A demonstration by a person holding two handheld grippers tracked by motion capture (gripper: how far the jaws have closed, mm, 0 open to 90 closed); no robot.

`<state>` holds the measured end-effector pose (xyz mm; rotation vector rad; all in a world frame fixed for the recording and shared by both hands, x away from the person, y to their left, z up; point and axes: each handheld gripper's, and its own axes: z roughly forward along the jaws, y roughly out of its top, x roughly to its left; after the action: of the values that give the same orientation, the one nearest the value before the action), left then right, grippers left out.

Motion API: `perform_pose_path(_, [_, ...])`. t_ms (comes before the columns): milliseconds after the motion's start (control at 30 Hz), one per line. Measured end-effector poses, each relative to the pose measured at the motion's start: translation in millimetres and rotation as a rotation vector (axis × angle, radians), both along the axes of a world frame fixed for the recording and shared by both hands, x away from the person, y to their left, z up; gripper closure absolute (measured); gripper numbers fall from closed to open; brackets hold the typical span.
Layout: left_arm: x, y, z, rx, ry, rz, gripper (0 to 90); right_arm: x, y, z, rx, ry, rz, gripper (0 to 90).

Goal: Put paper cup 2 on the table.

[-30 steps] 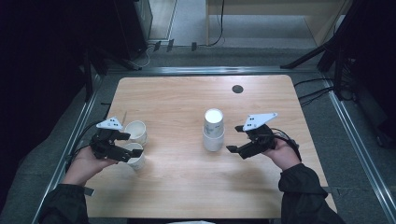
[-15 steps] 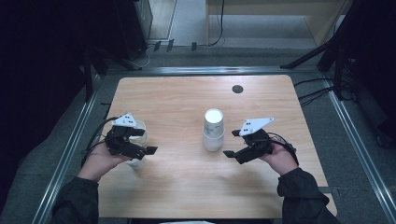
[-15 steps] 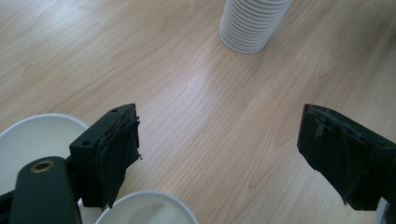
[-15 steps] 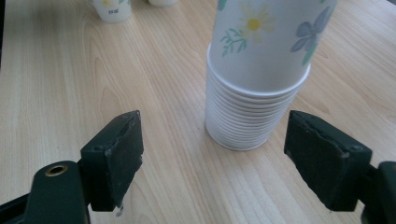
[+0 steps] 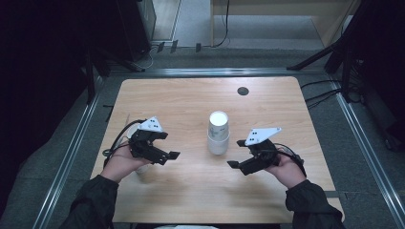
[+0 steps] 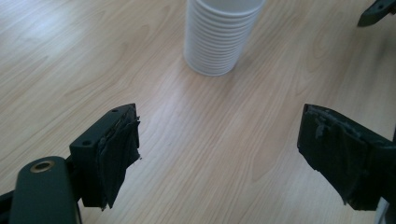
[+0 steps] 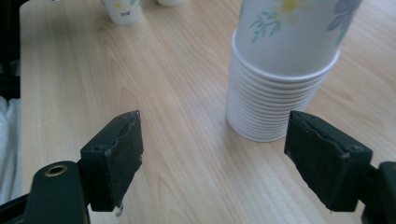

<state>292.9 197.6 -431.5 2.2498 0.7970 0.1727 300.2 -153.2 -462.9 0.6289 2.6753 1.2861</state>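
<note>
Stack of cups [image 5: 218,133]: white paper cups nested upside down, standing upright near the centre of the table [image 5: 191,100]; in the right gripper view [image 7: 280,70] the top cup bears a printed flower with green leaves, and the rims of the cups below form a ribbed column

Left gripper [image 5: 165,155]: held at about 8 o'clock from the stack, well apart from it, pointing toward 3 o'clock; in the left gripper view [image 6: 219,154] the two black jaws stand wide apart with bare wood between them, gripping nothing; the stack [image 6: 219,37] lies ahead at 12 o'clock

Right gripper [image 5: 239,166]: held at about 4 o'clock from the stack, near it but not touching, pointing toward 9 o'clock; in the right gripper view [image 7: 212,154] the jaws are spread wide and empty, the stack just beyond the right-hand jaw

Single cups [image 7: 122,10]: two separate cups at 11 o'clock in the right gripper view, cut off by the top edge, one showing a flower print; in the high view a white cup [image 5: 142,168] sits partly hidden beneath the left hand [image 5: 122,162]

Right hand [image 5: 289,169]: grasps the right gripper from the 4 o'clock side

Dark disc [image 5: 243,90]: set in the table at 12 to 1 o'clock from the stack, well apart
</note>
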Motion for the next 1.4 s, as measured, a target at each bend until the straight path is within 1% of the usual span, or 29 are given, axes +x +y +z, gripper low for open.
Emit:
perform_pose_path(67, [-1.0,-6.1,-0.1,-0.004,-0.01,-0.012,12.9,-4.5,2.5,-1.9,-0.008,0.0,0.009,19.9])
perform_pose_path(200, [-1.9,-17.6,1.0,-0.03,-0.021,-0.028,12.9,-12.0,6.3,-2.6,-0.008,-0.008,0.017,19.9])
perform_pose_path(367, [-2.0,-30.6,0.1,-0.053,-0.02,-0.036,12.9,-18.8,7.6,-3.9,-0.016,-0.008,0.023,19.9])
perform_pose_path(467, [-1.4,-37.2,-2.1,-0.069,-0.014,-0.031,12.9,-21.4,6.7,-4.3,-0.012,-0.001,0.011,19.8])
perform_pose_path(567, [-1.5,-44.2,-5.3,-0.059,-0.022,-0.028,12.9,-23.3,4.9,-4.8,-0.012,0.0,0.001,19.8])
perform_pose_path(600, [-2.1,-47.5,-6.7,-0.036,-0.036,-0.024,12.9,-24.0,4.4,-5.0,-0.013,0.001,-0.001,19.9])
perform_pose_path(633, [-2.4,-49.7,-7.6,-0.026,-0.043,-0.021,12.9,-24.7,3.7,-5.3,-0.014,0.001,-0.001,19.8])
perform_pose_path(700, [-2.9,-53.9,-10.1,-0.033,-0.032,-0.03,12.9,-26.0,2.7,-5.8,-0.018,0.001,-0.002,19.9])
perform_pose_path(800, [-4.6,-58.9,-13.5,-0.042,-0.036,-0.035,12.9,-27.5,1.5,-6.5,-0.026,-0.002,-0.003,19.8])
perform_pose_path(967, [-6.4,-66.5,-22.2,-0.036,-0.032,-0.034,12.9,-29.7,1.5,-7.8,-0.04,-0.003,0.003,19.8])
perform_pose_path(1000, [-6.5,-67.1,-23.6,-0.04,-0.026,-0.03,12.9,-29.8,1.8,-8.0,-0.043,-0.004,0.005,19.8])
perform_pose_path(1033, [-6.1,-67.2,-25.3,-0.053,-0.016,-0.025,12.9,-30.1,2.2,-8.5,-0.048,-0.003,0.009,19.9])
perform_pose_path(1067, [-6.1,-67.5,-27.4,-0.075,-0.004,-0.018,12.9,-30.5,3.0,-9.1,-0.05,0.0,0.01,19.8])
perform_pose_path(1100, [-6.2,-67.6,-28.7,-0.086,0.006,-0.011,12.9,-30.6,3.3,-9.7,-0.055,-0.002,0.015,19.8])
perform_pose_path(1133, [-6.6,-67.9,-30.7,-0.112,0.018,0.0,12.9,-30.4,3.5,-10.3,-0.058,-0.003,0.021,19.8])
perform_pose_path(1167, [-6.8,-68.5,-32.0,-0.123,0.019,0.0,12.9,-30.1,3.4,-10.9,-0.061,-0.001,0.022,19.8])
perform_pose_path(1300, [-6.6,-71.0,-35.1,-0.093,-0.005,0.003,12.9,-29.1,2.1,-10.7,-0.05,-0.003,0.023,19.9])
perform_pose_path(1333, [-6.2,-71.2,-36.0,-0.092,-0.002,0.003,12.9,-29.1,2.0,-10.8,-0.051,-0.008,0.029,20.0])
perform_pose_path(1400, [-5.9,-72.2,-37.8,-0.086,0.002,0.001,13.0,-30.2,2.6,-11.4,-0.063,-0.038,0.05,20.4])
